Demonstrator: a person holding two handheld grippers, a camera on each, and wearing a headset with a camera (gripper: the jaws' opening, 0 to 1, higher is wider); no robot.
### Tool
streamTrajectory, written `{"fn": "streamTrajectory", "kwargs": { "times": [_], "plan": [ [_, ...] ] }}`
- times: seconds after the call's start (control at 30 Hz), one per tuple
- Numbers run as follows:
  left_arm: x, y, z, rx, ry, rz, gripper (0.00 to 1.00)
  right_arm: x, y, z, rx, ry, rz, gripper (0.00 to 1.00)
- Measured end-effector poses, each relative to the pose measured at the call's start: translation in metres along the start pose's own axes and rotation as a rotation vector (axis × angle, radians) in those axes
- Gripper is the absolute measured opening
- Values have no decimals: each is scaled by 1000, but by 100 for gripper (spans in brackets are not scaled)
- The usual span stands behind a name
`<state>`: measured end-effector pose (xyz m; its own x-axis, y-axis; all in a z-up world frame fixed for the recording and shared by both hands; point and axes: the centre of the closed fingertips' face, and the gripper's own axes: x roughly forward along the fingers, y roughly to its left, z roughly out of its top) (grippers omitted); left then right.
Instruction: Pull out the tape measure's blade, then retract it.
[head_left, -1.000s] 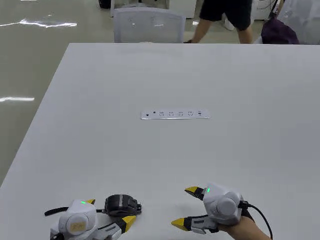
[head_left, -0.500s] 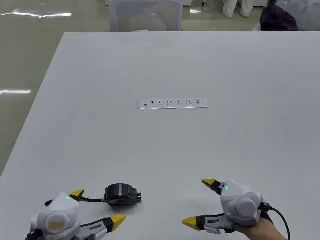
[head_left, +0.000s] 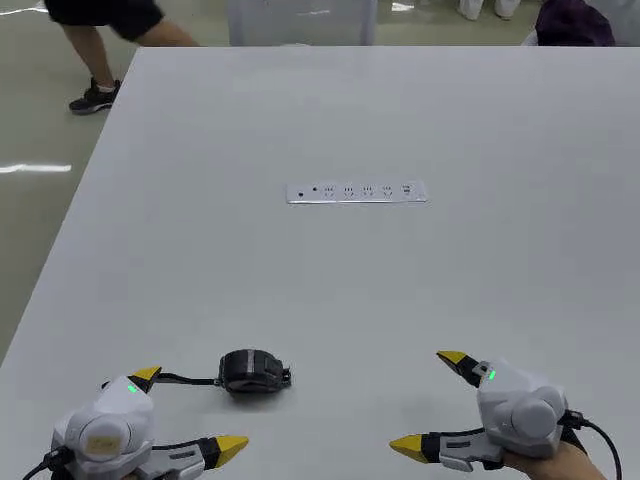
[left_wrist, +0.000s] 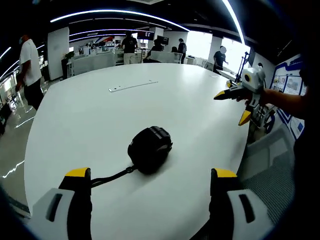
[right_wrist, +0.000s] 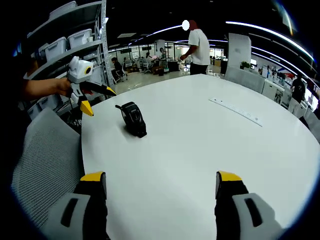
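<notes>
A black tape measure (head_left: 253, 370) lies on the white table (head_left: 330, 280) near its front edge, with a black wrist strap trailing to the left. It also lies ahead of my left gripper (left_wrist: 150, 175) as the tape measure (left_wrist: 149, 148), and as the tape measure (right_wrist: 133, 118) in the right gripper view. My left gripper (head_left: 187, 410) sits open just left of and below it, with nothing between its yellow-tipped fingers. My right gripper (head_left: 432, 402) is open too, well to the right of the tape measure. The blade is fully inside the case.
A white power strip (head_left: 357, 192) lies across the middle of the table. A grey chair (head_left: 300, 20) stands at the far edge. A person walks past the table's far left corner (head_left: 100, 40). Shelving with bins (right_wrist: 65, 40) stands behind the left side.
Both grippers have drawn back and apart from the tape measure, the left one to the left, the right one further right. The head camera has tilted down, and a person has walked in at the far left.
</notes>
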<state>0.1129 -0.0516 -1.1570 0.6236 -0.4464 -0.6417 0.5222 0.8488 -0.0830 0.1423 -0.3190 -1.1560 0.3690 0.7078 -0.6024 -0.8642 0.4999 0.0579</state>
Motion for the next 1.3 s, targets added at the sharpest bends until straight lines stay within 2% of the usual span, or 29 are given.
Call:
{"fn": "streamTrajectory", "kwargs": {
  "times": [0.2, 0.47, 0.53, 0.93, 1.3],
  "plan": [
    [-7, -3, -3, 11, 15, -19, 99, -9, -2, -4, 5, 3, -16, 95],
    [-15, -7, -1, 42, -12, -42, 99, -19, -5, -5, -7, 5, -54, 96],
    [-16, -7, -1, 45, -8, -43, 99, -21, -5, -3, -15, 7, -63, 96],
    [-19, -4, -2, 58, 1, -30, 99, -25, -3, 4, -4, -14, -69, 96],
    [-19, -2, -3, 54, 1, -20, 99, -25, -3, 3, -3, -11, -69, 96]
  ]
}}
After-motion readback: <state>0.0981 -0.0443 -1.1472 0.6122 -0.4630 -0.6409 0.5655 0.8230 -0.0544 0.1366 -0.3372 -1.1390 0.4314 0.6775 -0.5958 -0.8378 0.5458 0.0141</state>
